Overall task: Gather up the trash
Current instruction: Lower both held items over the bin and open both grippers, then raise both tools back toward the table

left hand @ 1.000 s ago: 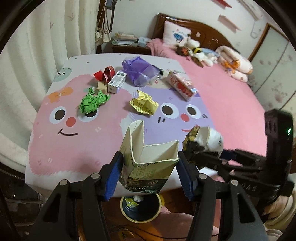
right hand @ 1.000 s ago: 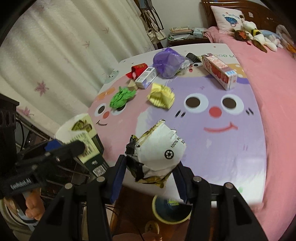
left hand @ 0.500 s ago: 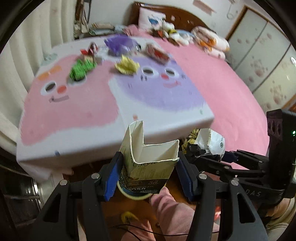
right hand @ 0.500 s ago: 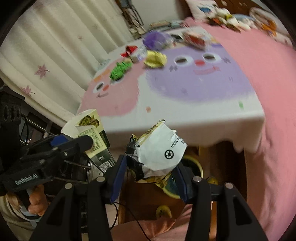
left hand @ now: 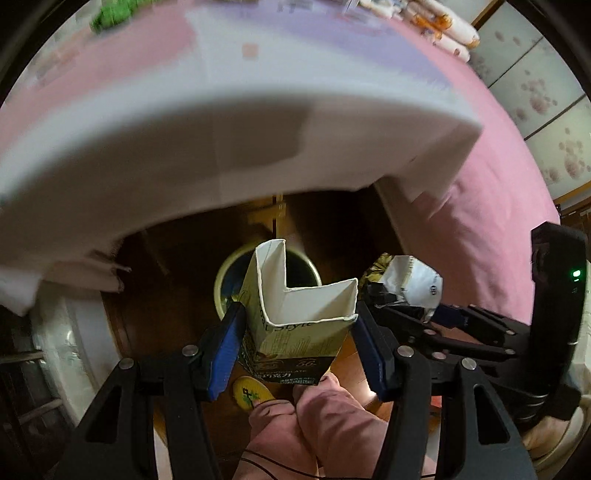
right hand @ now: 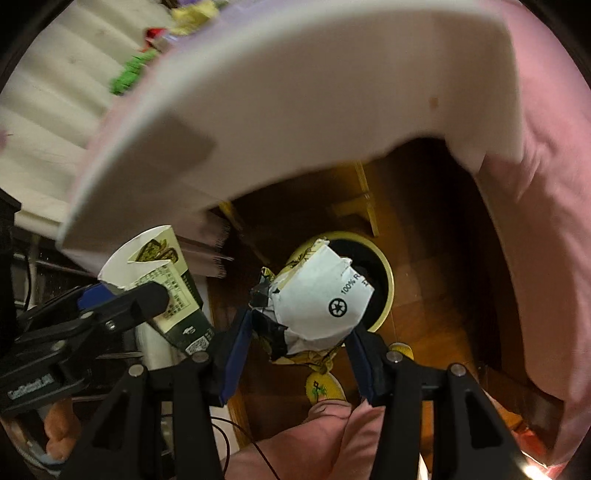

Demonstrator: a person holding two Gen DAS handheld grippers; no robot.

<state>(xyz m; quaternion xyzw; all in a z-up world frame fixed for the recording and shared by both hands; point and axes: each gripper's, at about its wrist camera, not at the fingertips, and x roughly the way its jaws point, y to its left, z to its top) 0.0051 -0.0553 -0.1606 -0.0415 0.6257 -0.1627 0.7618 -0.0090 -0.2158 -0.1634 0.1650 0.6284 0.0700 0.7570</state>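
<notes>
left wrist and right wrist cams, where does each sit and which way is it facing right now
Left wrist: rides the left tongs, facing down past the open carton to the bin under the table; pink-clad knees show.
Right wrist: rides the right tongs, facing down past the crumpled wrapper to the bin; knees show.
Shared: bin, tablecloth edge, each other's tongs and load.

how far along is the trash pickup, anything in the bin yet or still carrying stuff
Nothing can be made out inside the bin; it looks dark. In hand: the left hand-held gripper clamps an opened carton, and the right hand-held gripper clamps a crumpled wrapper, both above the bin on the floor. Left: release both, then fetch the green paper and yellow paper blurred on the table.
</notes>
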